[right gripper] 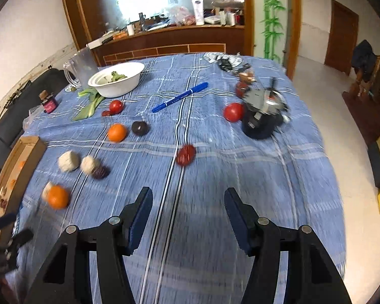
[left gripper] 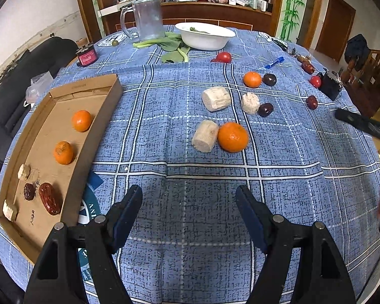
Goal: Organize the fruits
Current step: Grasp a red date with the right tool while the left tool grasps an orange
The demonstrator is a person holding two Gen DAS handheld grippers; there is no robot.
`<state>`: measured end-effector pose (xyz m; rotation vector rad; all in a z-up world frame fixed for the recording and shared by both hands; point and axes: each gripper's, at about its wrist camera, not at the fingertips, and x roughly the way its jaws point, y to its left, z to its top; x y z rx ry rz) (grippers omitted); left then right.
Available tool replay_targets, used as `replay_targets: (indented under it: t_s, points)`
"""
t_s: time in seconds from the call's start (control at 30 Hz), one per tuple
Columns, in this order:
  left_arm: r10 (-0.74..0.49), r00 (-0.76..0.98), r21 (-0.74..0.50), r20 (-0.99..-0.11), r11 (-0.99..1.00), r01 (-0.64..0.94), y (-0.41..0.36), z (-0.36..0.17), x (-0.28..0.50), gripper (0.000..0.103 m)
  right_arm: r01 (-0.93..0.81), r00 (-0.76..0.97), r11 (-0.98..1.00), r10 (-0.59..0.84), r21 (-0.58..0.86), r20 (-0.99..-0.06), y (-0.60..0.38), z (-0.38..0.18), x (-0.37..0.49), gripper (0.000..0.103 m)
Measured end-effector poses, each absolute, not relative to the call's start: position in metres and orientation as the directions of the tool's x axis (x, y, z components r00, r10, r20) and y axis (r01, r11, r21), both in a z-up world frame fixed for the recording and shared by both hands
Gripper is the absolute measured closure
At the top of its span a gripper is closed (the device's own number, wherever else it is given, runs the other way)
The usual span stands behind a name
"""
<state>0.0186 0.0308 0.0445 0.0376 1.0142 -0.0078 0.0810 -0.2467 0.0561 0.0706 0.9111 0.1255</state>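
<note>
A cardboard tray (left gripper: 96, 116) at the left holds two oranges (left gripper: 81, 120), a red date (left gripper: 49, 198), a dark date and pale chunks. On the blue checked cloth ahead lie a big orange (left gripper: 232, 137) touching a pale chunk (left gripper: 205, 136), two more chunks, dark plums (left gripper: 265, 109) and a smaller orange (left gripper: 252, 79). My left gripper (left gripper: 188, 197) hangs open over bare cloth, short of the big orange. My right gripper (right gripper: 188, 198) is open with nothing between its fingers. A red date (right gripper: 185, 154) lies just ahead of it, and a tomato (right gripper: 233, 112) farther off.
A white bowl (left gripper: 205, 36) with greens, a clear jug (left gripper: 148, 19), leafy greens and a small jar stand at the back. A blue pen (right gripper: 179, 97) and a black device (right gripper: 262, 119) lie on the right side, near the table's right edge. The right wrist view is blurred.
</note>
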Motion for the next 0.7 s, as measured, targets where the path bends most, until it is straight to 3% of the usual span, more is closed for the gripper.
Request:
replay_targets:
  t_s: [0.27,0.3,0.37,0.43,0.7]
  points:
    - [-0.025,0.493,-0.009,-0.870,0.999,0.035,0.025,0.039,0.027,0.028,-0.110,0.567,0.986,0.165,0.124,-0.807,-0.236,0.022,0.137,0.042]
    - [-0.027,0.487,-0.012,-0.873,0.999,0.034,0.023,0.037,0.031,0.028,-0.114,0.571,0.987,0.159,0.114,-0.805,-0.236,0.020,0.139,0.046]
    - [-0.036,0.479,-0.024,-0.877,0.999,0.032,0.019,0.034,0.038,0.028,-0.121,0.582,0.988,0.147,0.094,-0.799,-0.235,0.018,0.143,0.066]
    - [-0.053,0.472,-0.048,-0.880,0.999,0.022,0.014,0.031,0.047,0.028,-0.138,0.586,0.986,0.154,0.090,-0.796,-0.235,0.018,0.145,0.076]
    - [-0.084,0.471,-0.108,-0.878,0.994,-0.024,0.000,0.020,0.082,0.028,-0.180,0.597,0.974,0.218,0.136,-0.772,-0.241,0.027,0.132,0.076]
